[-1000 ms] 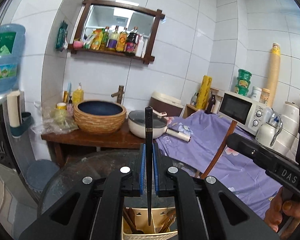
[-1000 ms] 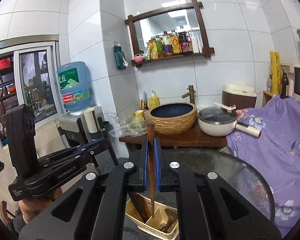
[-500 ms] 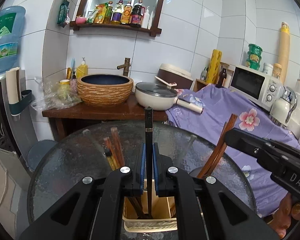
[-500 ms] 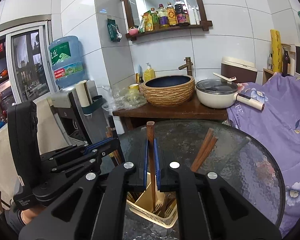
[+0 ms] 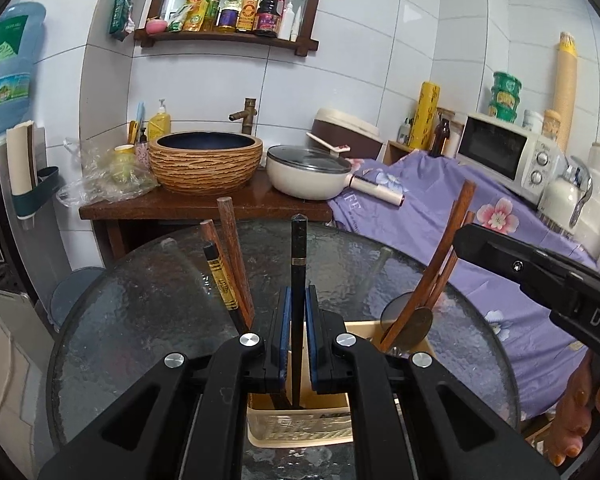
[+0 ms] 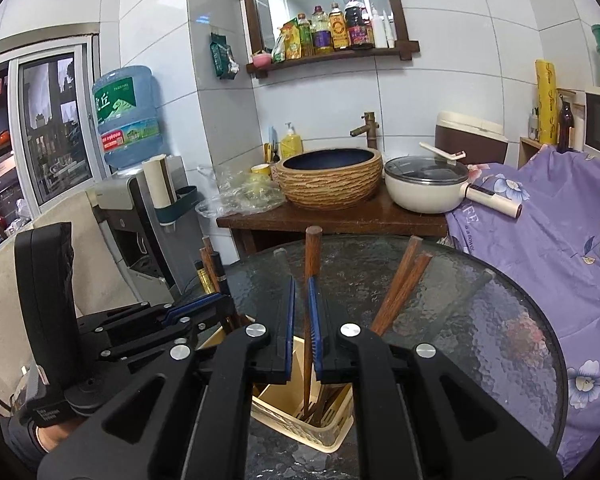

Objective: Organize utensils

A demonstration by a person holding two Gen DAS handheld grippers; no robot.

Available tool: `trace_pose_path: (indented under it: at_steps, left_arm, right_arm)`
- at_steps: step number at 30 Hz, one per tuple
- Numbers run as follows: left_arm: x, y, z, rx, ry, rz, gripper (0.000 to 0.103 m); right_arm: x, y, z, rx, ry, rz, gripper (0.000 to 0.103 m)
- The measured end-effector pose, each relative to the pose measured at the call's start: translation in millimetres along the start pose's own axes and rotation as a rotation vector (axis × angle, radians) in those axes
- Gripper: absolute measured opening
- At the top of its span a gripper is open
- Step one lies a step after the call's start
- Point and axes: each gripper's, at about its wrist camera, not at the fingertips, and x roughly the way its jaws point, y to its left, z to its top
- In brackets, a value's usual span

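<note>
A cream utensil holder (image 5: pixel 300 420) stands on the round glass table (image 5: pixel 140 320); it also shows in the right wrist view (image 6: pixel 320 420). My left gripper (image 5: pixel 296 300) is shut on a black chopstick (image 5: pixel 299 264), held upright with its lower end inside the holder. My right gripper (image 6: pixel 301 292) has its jaws slightly parted around a brown wooden chopstick (image 6: pixel 312 256) that stands in the holder. Other brown chopsticks (image 5: pixel 230 256) and a black-and-gold one (image 5: pixel 220 280) lean in the holder. More brown chopsticks (image 6: pixel 400 284) lean right.
A wooden side table (image 5: pixel 204 208) behind holds a woven basin (image 5: pixel 206 166) and a white pan (image 5: pixel 312 176). A purple floral cloth (image 6: pixel 540 220) covers the counter at right, with a microwave (image 5: pixel 504 152). A water dispenser (image 6: pixel 132 200) stands at left.
Both grippers have come down, lowering their chopsticks into the holder. The right gripper's jaws have parted a little around the brown chopstick. The left stays shut on the black one.
</note>
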Motion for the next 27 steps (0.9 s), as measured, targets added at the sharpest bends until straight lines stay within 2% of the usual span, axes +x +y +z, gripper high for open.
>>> trace_pose_path:
  at_steps: [1, 2, 3, 4, 6, 8, 11, 13, 15, 17, 19, 23, 27]
  left_arm:
    - [-3.2, 0.9, 0.7, -0.001, -0.008, -0.005, 0.008]
    - [-9.7, 1.5, 1.8, 0.000, -0.023, -0.007, 0.010]
    - [-13.4, 0.1, 2.4, 0.003, -0.032, -0.011, 0.017]
    - [-17.9, -1.1, 2.7, 0.007, -0.043, -0.016, 0.024]
    - [-28.8, -1.9, 3.1, 0.009, -0.065, -0.021, 0.037]
    - [-37.1, -2.1, 1.8, 0.004, -0.081, -0.028, 0.047]
    - [-51.3, 1.1, -4.7, -0.007, -0.113, -0.031, 0.068]
    - [-60.3, 3.4, -12.0, -0.011, -0.136, -0.029, 0.088]
    - [-73.0, 5.3, -23.5, -0.011, -0.183, -0.021, 0.097]
    - [-83.9, 5.3, -38.0, -0.003, -0.228, -0.009, 0.096]
    - [-88.6, 4.3, -50.4, 0.011, -0.236, -0.001, 0.097]
    - [-87.3, 3.8, -84.8, 0.035, -0.164, 0.013, 0.097]
    - [-89.1, 9.8, -120.5, 0.024, -0.109, 0.045, 0.096]
  right_arm:
    - [-4.0, -0.9, 0.2, 0.002, -0.013, -0.002, 0.022]
    - [-8.8, -1.9, 0.4, 0.007, -0.030, -0.005, 0.044]
    - [-12.9, -3.0, 0.6, 0.012, -0.046, -0.010, 0.053]
    - [-17.4, -4.3, 0.2, 0.017, -0.064, -0.020, 0.058]
    - [-25.2, -5.6, -0.8, 0.016, -0.082, -0.047, 0.061]
    - [-33.2, -7.6, -2.9, 0.021, -0.105, -0.066, 0.084]
    - [-44.9, -7.9, -11.7, 0.009, -0.131, -0.100, 0.094]
    - [-51.0, -5.3, -21.6, -0.009, -0.126, -0.106, 0.097]
    - [-57.4, -1.0, -35.3, -0.032, -0.124, -0.119, 0.097]
    - [-63.7, 5.9, -51.2, -0.067, -0.128, -0.138, 0.097]
    - [-70.8, 12.2, -69.4, -0.100, -0.134, -0.135, 0.097]
    - [-82.3, 13.5, -107.8, -0.064, -0.137, -0.103, 0.097]
    - [-89.4, 9.5, -145.3, -0.002, -0.116, -0.112, 0.097]
